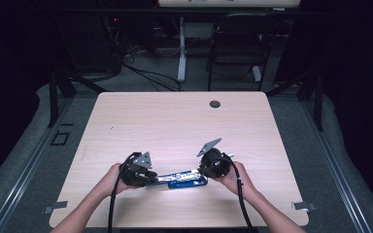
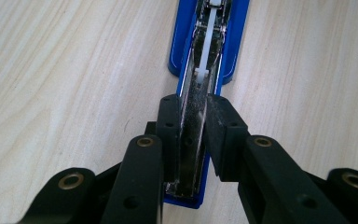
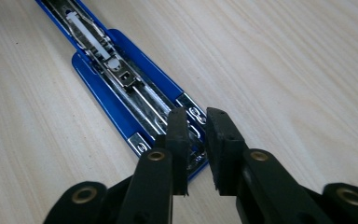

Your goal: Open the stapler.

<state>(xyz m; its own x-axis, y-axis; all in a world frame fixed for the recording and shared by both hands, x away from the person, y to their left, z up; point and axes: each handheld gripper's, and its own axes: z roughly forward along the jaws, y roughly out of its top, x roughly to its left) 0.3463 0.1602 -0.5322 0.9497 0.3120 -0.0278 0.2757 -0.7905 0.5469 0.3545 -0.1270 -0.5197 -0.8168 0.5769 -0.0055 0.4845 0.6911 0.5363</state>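
**Gripping a Blue Stapler at Both Ends**

Lying flat near the front edge of the table (image 1: 126, 116), the blue stapler (image 1: 184, 178) is opened out, its metal staple track facing up. The left gripper (image 2: 193, 121) clamps one end of the metal track between its pads. The right gripper (image 3: 196, 128) stands over the other end, jaws slightly apart, gripping nothing.

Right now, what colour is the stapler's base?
Blue; the stapler's base shows best in the right gripper view, under the silver metal channel.
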